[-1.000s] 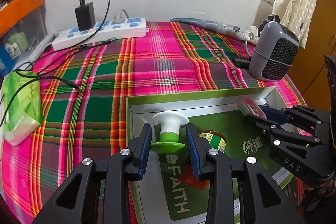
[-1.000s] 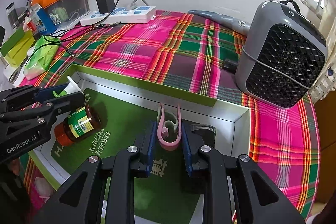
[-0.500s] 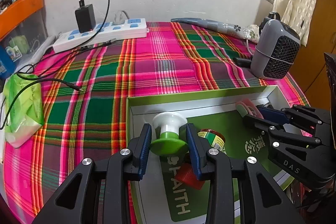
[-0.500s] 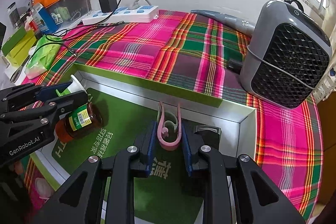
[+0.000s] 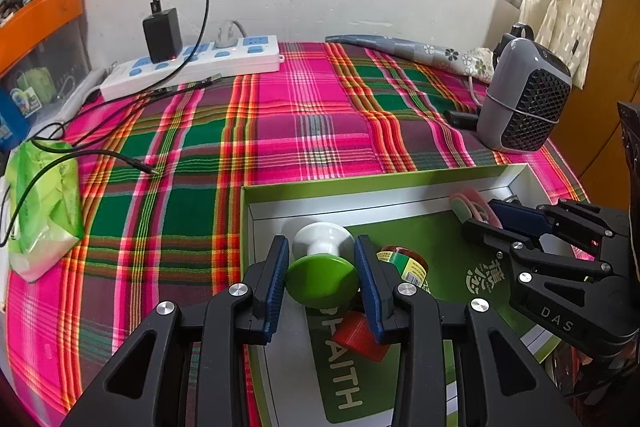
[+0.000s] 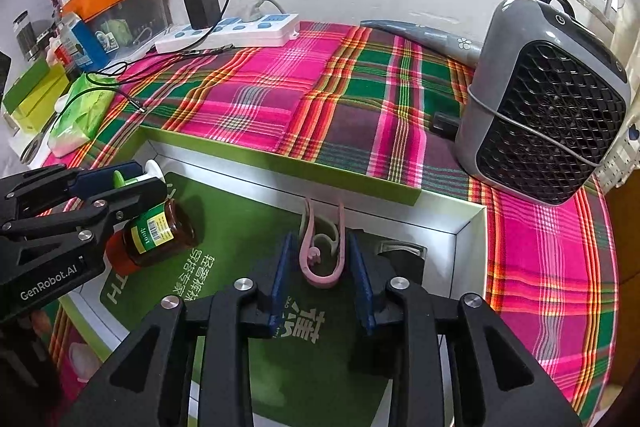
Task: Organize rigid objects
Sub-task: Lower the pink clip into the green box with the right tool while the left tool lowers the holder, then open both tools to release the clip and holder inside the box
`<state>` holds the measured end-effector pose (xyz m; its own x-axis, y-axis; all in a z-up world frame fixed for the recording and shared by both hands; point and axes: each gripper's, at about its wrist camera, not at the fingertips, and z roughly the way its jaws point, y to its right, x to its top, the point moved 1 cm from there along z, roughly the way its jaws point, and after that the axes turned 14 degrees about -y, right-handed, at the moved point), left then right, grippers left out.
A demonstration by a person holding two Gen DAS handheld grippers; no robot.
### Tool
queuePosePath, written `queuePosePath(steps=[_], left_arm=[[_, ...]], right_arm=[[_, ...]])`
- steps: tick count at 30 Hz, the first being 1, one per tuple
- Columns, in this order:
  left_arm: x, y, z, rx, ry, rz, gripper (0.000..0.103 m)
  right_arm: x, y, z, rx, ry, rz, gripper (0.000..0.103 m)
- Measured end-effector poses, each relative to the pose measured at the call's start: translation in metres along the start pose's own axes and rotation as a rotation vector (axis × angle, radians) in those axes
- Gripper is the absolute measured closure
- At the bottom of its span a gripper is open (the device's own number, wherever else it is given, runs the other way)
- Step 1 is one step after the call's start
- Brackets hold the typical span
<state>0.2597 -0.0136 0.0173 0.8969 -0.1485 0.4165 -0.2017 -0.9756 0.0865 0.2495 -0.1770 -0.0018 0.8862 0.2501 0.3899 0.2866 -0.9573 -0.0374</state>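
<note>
A shallow green box (image 5: 360,183) with white inner walls lies on the plaid cloth. Over its near left corner my left gripper (image 5: 321,247) is shut on a knob with a green disc and a white base (image 5: 322,281). A brown jar (image 6: 156,231) with a red lid lies on its side in the box, right beside the left gripper (image 6: 120,183). At the box's far right, my right gripper (image 6: 320,241) has its jaws opening. A pink clip (image 6: 320,255) stands between them, with a small gap to each pad. The right gripper (image 5: 500,223) also shows in the left wrist view.
A grey fan heater (image 6: 548,107) stands on the cloth just beyond the box's right corner. A white power strip (image 5: 192,63) with a black charger lies along the back wall. A green tissue pack (image 5: 44,187) and loose cables lie at the left. A black object (image 6: 400,255) sits in the box's corner.
The right gripper's jaws have parted from the pink clip, and the clip's arms have spread. The left gripper still grips the knob in the same place.
</note>
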Motion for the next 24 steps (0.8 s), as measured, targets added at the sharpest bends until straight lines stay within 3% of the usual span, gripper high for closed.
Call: queuePosePath(steps=[4, 8, 24], left_arm=[[-0.001, -0.001, -0.002, -0.008, -0.002, -0.004, 0.07], [-0.002, -0.002, -0.006, -0.011, 0.004, -0.008, 0.07], [-0.019, -0.004, -0.032, -0.013, 0.042, -0.026, 0.07]], right_arm=[[-0.001, -0.001, -0.001, 0.007, 0.005, 0.003, 0.069], [-0.002, -0.002, -0.005, 0.014, 0.016, 0.003, 0.058], [-0.012, -0.004, -0.025, 0.007, 0.048, 0.02, 0.058]])
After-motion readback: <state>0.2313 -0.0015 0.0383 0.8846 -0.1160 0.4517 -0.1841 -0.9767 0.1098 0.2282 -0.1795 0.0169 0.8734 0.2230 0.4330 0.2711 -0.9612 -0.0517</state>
